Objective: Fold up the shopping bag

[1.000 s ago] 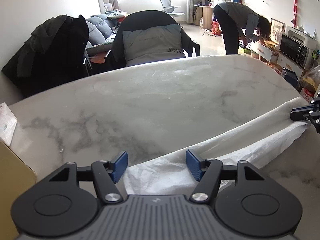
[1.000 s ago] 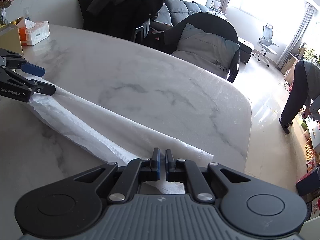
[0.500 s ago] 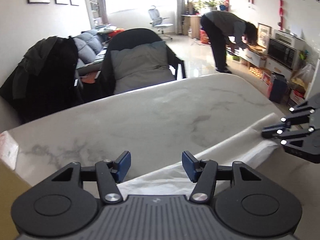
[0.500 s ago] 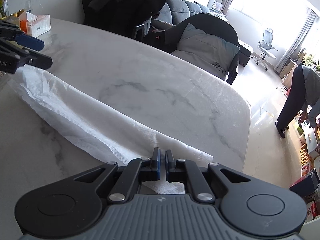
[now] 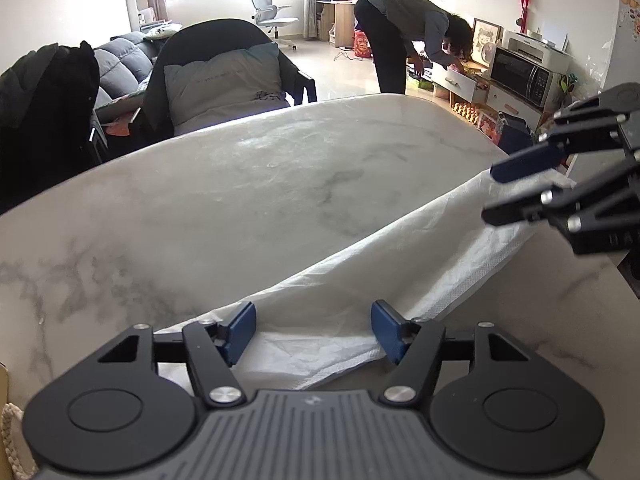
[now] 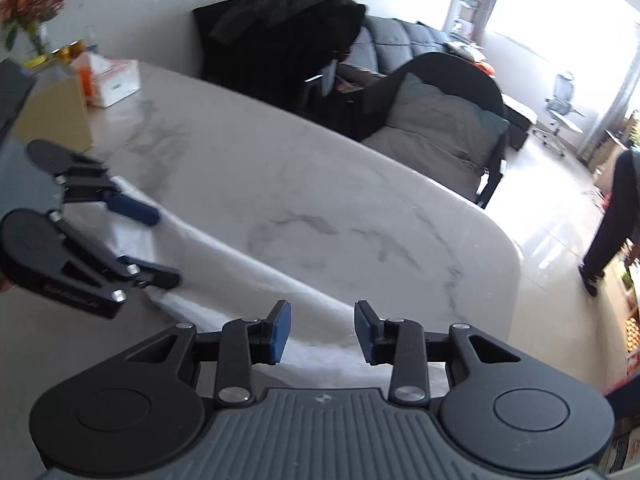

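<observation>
The white shopping bag (image 5: 404,264) lies on the marble bench (image 5: 248,184) as a long, flattened band with a fold along its length. It runs from the left gripper (image 5: 313,330) to the right gripper (image 6: 323,330), near the front side of the bench.

The fingers of the left gripper stand wide apart. One end of the bag lies between them and under them, but the blue pads (image 5: 239,330) do not press on the cloth. In the last moment these fingers have opened a little further. In the right wrist view the same gripper (image 6: 158,246) appears at the left, blurred, with its two fingers spread over the bag's end.

The fingers of the right gripper have just been opening, and now there is a clear gap between the two blue pads (image 6: 280,332). The other end of the bag lies below this gap; the pads do not touch it, so the bag is not held. In the left wrist view this gripper (image 5: 490,194) shows at the right edge, its fingers apart over the far end of the bag.

Behind the bench stand a black armchair (image 5: 224,76) with a grey cushion and a chair with a dark coat (image 5: 48,100). A tissue box (image 6: 112,82) stands on the far corner of the bench. Further back a person (image 5: 404,36) bends over an open drawer.
</observation>
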A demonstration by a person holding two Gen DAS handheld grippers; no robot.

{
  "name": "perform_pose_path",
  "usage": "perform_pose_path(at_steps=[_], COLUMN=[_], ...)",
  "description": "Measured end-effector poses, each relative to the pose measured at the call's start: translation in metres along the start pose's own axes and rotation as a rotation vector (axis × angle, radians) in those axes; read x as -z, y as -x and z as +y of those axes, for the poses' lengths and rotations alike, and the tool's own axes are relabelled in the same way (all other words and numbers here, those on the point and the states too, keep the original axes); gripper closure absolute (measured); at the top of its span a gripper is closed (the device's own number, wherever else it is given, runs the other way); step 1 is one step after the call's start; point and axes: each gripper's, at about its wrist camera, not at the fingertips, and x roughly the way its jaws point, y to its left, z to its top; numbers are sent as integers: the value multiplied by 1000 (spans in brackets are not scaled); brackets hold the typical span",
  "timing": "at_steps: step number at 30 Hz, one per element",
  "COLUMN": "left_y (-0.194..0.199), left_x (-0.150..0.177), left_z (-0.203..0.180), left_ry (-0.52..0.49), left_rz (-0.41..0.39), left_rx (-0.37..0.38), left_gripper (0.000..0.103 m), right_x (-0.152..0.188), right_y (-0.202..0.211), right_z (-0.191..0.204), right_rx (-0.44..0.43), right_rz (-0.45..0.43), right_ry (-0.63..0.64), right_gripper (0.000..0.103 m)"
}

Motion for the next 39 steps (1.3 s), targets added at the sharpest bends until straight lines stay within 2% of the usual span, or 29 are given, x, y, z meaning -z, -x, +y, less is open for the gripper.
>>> perform_pose_path(at_steps=[3,5,16,21,27,31,34,36,39], left_y=[-1,-3,-5,-6,-6,-5,-5,-5,-5], left_x=[-2,-3,-2,-3,-4,-5,-5,-4,-4], left_z=[1,4,6,5,4,2,2,2,3], left_ry=[-11,-4,-23,-22,-26,-29,-25,-23,-20], left_rz=[2,7,-3,6,10,11,12,11,7], left_rx=[0,12,24,8,-1,-6,-7,-7,-6], left_gripper=[32,32,28,24,24,24,23,23,23], right_x=[4,7,36,22,-9,-29,-29,-24,-17], right_y=[-16,-15,-4,-5,-13,-37,-47,-45,-42], right_z=[2,-1,-46,-48,-25,-5,-2,-8,-15], right_rx=[1,0,60,106,6,-47,-45,-36,-9], right_rz=[75,67,40,118,43,18,14,-3,-16], right_ry=[-25,-51,-101,-141,-182,-179,-180,-216,-216], right_gripper=[85,87,87,85,84,88,91,102,103])
